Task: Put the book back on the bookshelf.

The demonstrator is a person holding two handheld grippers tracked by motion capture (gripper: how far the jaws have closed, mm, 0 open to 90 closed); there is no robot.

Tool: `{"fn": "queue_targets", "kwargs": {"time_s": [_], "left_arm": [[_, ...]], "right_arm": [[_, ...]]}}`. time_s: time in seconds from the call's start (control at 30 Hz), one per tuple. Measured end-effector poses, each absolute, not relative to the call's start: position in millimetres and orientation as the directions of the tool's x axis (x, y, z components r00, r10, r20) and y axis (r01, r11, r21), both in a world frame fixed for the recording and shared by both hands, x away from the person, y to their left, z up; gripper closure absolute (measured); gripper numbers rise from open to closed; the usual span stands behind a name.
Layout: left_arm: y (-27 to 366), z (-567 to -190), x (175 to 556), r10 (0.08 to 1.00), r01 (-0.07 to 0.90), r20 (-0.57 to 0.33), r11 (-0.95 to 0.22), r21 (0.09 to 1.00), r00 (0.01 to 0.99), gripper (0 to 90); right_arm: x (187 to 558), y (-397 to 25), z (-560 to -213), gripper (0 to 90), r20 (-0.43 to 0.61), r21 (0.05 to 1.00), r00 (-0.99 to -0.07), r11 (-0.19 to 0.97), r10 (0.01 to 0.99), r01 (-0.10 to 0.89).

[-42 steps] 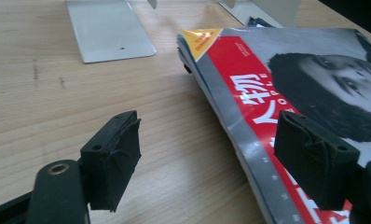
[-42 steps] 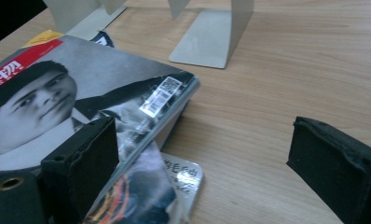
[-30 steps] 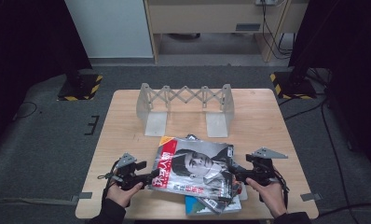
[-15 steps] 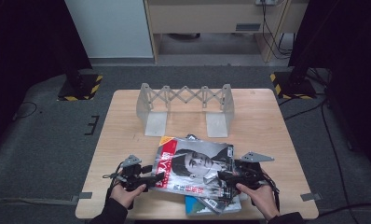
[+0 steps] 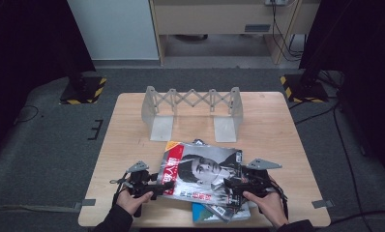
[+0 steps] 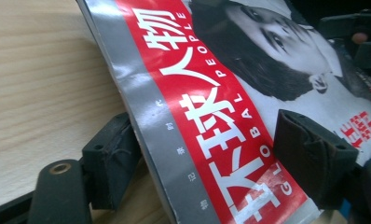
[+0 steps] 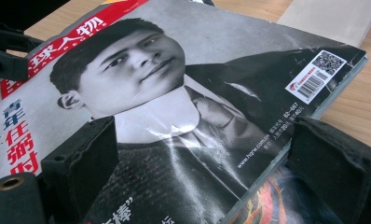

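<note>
High view: red-banded portrait magazine point(image 5: 200, 171) lies near the desk's point(image 5: 132, 121) front edge, between the wide-open jaws of left gripper point(image 5: 157, 187) and right gripper point(image 5: 231, 187).

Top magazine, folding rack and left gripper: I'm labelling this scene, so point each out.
top magazine point(image 5: 202, 169), high view, cover middle.
folding rack point(image 5: 190, 99), high view, lattice bar.
left gripper point(image 5: 157, 186), high view, between its fingertips.
</note>
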State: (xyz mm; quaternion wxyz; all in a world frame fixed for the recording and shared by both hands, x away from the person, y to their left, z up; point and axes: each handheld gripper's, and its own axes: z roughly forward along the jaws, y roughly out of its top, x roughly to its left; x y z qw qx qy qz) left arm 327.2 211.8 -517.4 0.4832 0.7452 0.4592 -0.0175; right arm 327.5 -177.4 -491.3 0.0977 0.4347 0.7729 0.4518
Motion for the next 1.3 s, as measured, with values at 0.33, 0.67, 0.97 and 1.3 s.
{"fn": "queue_targets", "kwargs": {"time_s": [0.33,0.67,0.97,1.3], "left_arm": [[217,-498,322,0.68,0.682,-0.456,-0.089,0.726,0.574,36.5],[219,-490,324,0.661,0.655,-0.494,0.005,0.756,0.565,44.3],[216,-493,329,0.665,0.627,-0.471,0.005,0.779,0.58,46.2],[207,-500,334,0.642,0.655,-0.502,0.0,0.756,0.579,37.4]], "right_arm": [[327,-177,-493,7.5,0.238,0.786,-0.606,0.216,0.759,0.579],[327,-176,-494,6.3,0.239,0.789,-0.606,0.212,0.759,0.577],[327,-176,-494,5.0,0.234,0.789,-0.606,0.215,0.76,0.575],[327,-177,-495,4.3,0.235,0.79,-0.605,0.213,0.761,0.575]]}}
